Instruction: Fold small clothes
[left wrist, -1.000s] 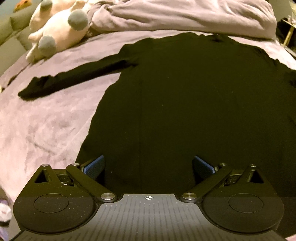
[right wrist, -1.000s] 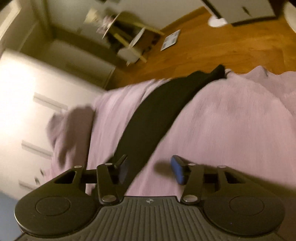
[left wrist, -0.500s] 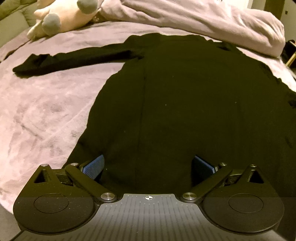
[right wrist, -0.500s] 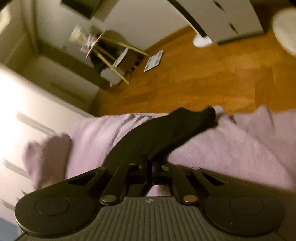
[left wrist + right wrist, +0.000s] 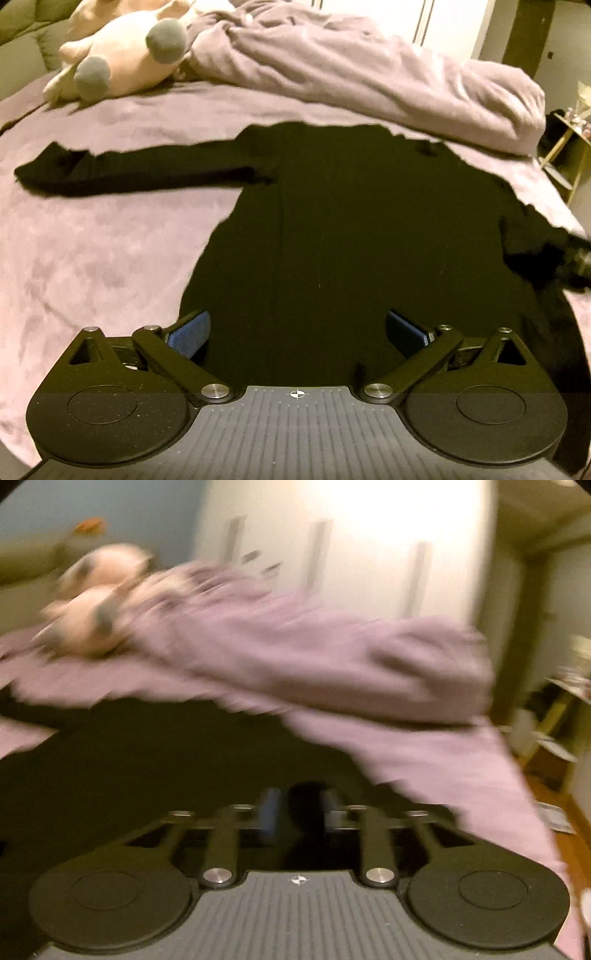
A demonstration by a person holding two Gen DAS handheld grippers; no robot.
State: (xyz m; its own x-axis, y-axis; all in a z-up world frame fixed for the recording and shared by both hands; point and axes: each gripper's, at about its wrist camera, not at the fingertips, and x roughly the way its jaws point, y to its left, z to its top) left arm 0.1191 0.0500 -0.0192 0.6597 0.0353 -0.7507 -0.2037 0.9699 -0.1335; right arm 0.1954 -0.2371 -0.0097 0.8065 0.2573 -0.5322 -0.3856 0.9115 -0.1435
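A black long-sleeved top (image 5: 351, 229) lies spread flat on the mauve bed cover (image 5: 92, 258). Its left sleeve (image 5: 129, 170) stretches out to the left. Its right sleeve (image 5: 546, 254) is a blurred dark shape at the right edge, bent in toward the body. My left gripper (image 5: 297, 332) hovers open over the near hem, nothing between its blue pads. In the blurred right wrist view, my right gripper (image 5: 301, 806) is over the top's body (image 5: 147, 760). Its jaws are opening, with a dark bit of sleeve (image 5: 306, 801) still between them.
A rumpled mauve blanket (image 5: 369, 74) is heaped along the far side of the bed. A pink plush toy (image 5: 122, 55) lies at the far left. A small gold-legged table (image 5: 569, 147) stands past the right edge, over wooden floor (image 5: 569, 812). White wardrobe doors (image 5: 351, 535) rise behind.
My right gripper shut on the right sleeve's end, rolled and swung it from the bed's edge in over the top; its jaws now stand apart. The left gripper pulled back and up slightly.
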